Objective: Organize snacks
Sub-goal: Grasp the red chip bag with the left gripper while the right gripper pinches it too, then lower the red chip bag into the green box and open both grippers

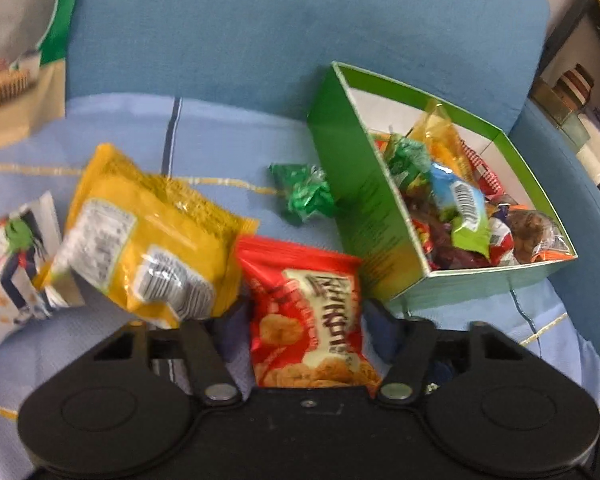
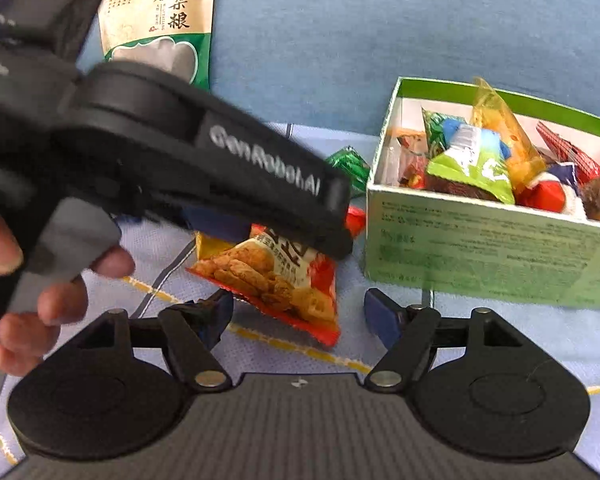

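Observation:
A red snack packet (image 1: 308,312) lies on the light blue cloth between the fingers of my left gripper (image 1: 304,316); the jaws stand wide apart around it, not closed. It also shows in the right wrist view (image 2: 284,280), under the left gripper's body (image 2: 204,168). My right gripper (image 2: 300,316) is open and empty, just in front of the packet. A green box (image 1: 364,208) full of several snacks stands to the right, also in the right wrist view (image 2: 492,248). A yellow packet (image 1: 148,236) and a green candy wrapper (image 1: 304,196) lie on the cloth.
A white illustrated packet (image 1: 12,272) lies at the far left. A large grain-snack bag (image 2: 160,20) leans against the blue chair back (image 1: 300,32). Shelves (image 1: 580,80) stand at the far right. A hand (image 2: 40,280) grips the left gripper's handle.

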Demonstrator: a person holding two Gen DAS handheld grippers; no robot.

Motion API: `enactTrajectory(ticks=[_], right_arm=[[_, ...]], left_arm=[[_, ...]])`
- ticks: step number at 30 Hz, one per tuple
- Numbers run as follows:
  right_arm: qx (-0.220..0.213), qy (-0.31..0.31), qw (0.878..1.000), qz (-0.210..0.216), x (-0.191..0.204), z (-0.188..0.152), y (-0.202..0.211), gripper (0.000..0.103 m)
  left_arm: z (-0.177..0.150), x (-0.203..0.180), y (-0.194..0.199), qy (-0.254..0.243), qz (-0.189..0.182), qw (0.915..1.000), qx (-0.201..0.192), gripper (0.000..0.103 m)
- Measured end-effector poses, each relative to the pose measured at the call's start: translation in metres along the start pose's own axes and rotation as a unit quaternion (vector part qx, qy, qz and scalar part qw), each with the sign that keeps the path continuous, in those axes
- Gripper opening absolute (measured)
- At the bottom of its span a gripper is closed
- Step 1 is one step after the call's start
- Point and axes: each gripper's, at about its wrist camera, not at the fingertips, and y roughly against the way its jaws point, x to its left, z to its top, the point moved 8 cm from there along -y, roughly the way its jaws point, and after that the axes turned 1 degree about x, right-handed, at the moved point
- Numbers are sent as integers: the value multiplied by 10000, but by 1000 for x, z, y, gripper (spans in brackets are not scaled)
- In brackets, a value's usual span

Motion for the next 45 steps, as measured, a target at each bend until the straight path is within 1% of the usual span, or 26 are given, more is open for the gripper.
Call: enactTrajectory(ticks=[1, 2, 3, 4, 5, 6, 7, 10, 12, 14, 18, 21, 26, 30, 34, 35, 36, 37, 38, 39, 40, 41, 43, 45], right_arm=[[-16, 3, 10000, 57, 2, 1, 0, 102], [-20, 35, 10000, 80, 5, 2, 0, 95], [-36, 67, 10000, 34, 7, 2, 3, 84], [-40, 68, 9999, 79, 8, 1, 5, 80], [-36, 17, 9999, 161, 10, 0, 7, 79], [-28, -6, 9997, 226, 12, -1, 10, 72], [-26, 23, 9997, 252, 13, -2, 11, 66], [-117, 150, 9996, 224, 20, -3, 23, 65], [-241, 161, 9993, 251, 24, -1, 36, 65], [-417, 122, 9987, 259, 24, 4, 51, 65], [-883, 77, 9960, 102, 16, 23, 82, 65], [-1160, 50, 9932, -76, 0, 41, 98, 65], [-1429, -42, 9889, -404, -34, 62, 107, 65], [-1568, -176, 9852, -667, -72, 66, 114, 65], [-1619, -273, 9821, -926, -101, 65, 108, 65], [-1605, -324, 9811, -1028, -108, 62, 104, 65], [-1529, -384, 9804, -1185, -116, 59, 95, 66], [-1396, -428, 9800, -1351, -123, 53, 90, 71], [-1246, -448, 9801, -1481, -128, 47, 84, 75], [-1243, -431, 9802, -1479, -128, 42, 83, 76], [-1314, -410, 9802, -1423, -126, 39, 85, 86], [-1377, -390, 9799, -1387, -123, 36, 87, 103], [-1445, -323, 9776, -1494, -114, 32, 92, 103], [-1414, -280, 9773, -1553, -116, 38, 89, 103]], left_arm=[[0, 0, 1, 11, -22, 10000, -35, 61], [-1, 2, 3, 30, -14, 10000, -73, 58], [-2, 4, 6, 58, -19, 9999, -101, 56], [-3, 6, 9, 108, -45, 9999, -105, 56], [-5, 8, 13, 134, -38, 9998, -110, 55], [-7, 8, 16, 103, -16, 9999, -127, 49], [-9, 8, 20, 71, -22, 9999, -132, 48], [-15, 7, 34, 151, -73, 9997, -175, 48], [-15, -1, 46, 51, -53, 9997, -244, 48], [-12, -13, 61, -162, -47, 9991, -398, 48], [5, -41, 88, -533, -119, 9957, -747, 48], [24, -65, 95, -700, -283, 9926, -946, 48], [51, -105, 85, -991, -506, 9881, -1060, 48], [68, -136, 65, -1174, -674, 9849, -1079, 48], [80, -156, 38, -1269, -832, 9828, -1055, 50], [80, -158, 32, -1286, -846, 9827, -1029, 56], [81, -158, 26, -1298, -783, 9831, -1023, 84], [81, -156, 22, -1315, -564, 9838, -1082, 97], [80, -153, 22, -1329, -292, 9835, -1195, 103], [79, -149, 24, -1332, -22, 9818, -1357, 103], [77, -145, 28, -1356, 117, 9789, -1528, 103], [74, -142, 32, -1435, 124, 9764, -1611, 103], [69, -136, 33, -1543, 159, 9768, -1477, 103], [67, -127, 39, -1488, 211, 9784, -1422, 103]])
